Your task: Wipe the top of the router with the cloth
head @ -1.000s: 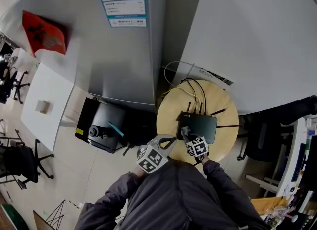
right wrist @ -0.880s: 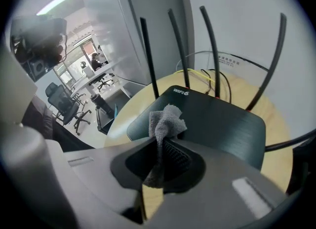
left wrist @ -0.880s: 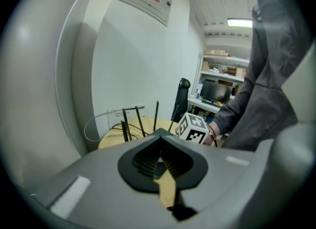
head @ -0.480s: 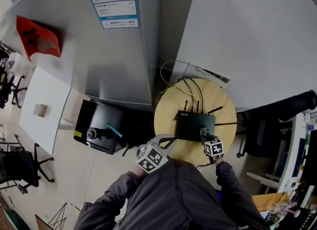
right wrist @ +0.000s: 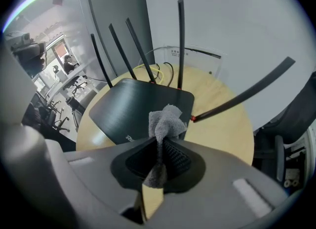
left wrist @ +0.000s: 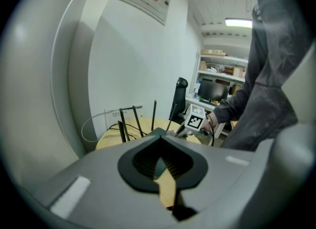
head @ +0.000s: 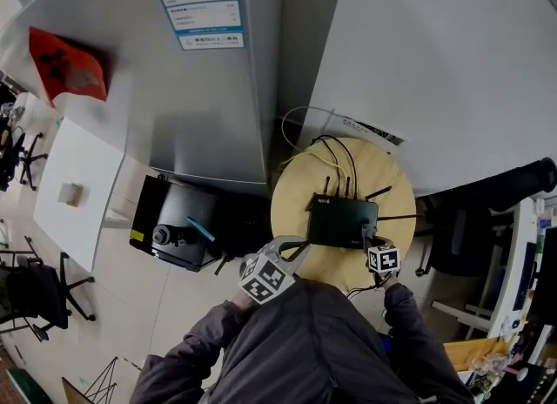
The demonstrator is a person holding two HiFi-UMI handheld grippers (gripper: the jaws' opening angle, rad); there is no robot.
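A black router (head: 342,220) with several upright antennas lies on the round wooden table (head: 296,189). In the right gripper view its flat top (right wrist: 133,107) fills the middle. My right gripper (head: 371,244) stands at the router's near right corner, shut on a grey cloth (right wrist: 165,120) whose bunched end rests on the top near that edge. My left gripper (head: 291,248) hovers at the table's near left edge, apart from the router. Its jaws (left wrist: 160,166) are shut with nothing between them.
A tall grey cabinet (head: 218,63) and a white wall panel (head: 452,71) rise behind the table. Yellow and black cables (head: 335,154) loop at the table's back. A black box (head: 178,224) stands on the floor to the left. An office chair (head: 470,237) is at the right.
My right gripper has slid the cloth from the router's left front across to its right front corner. The left gripper has stayed put.
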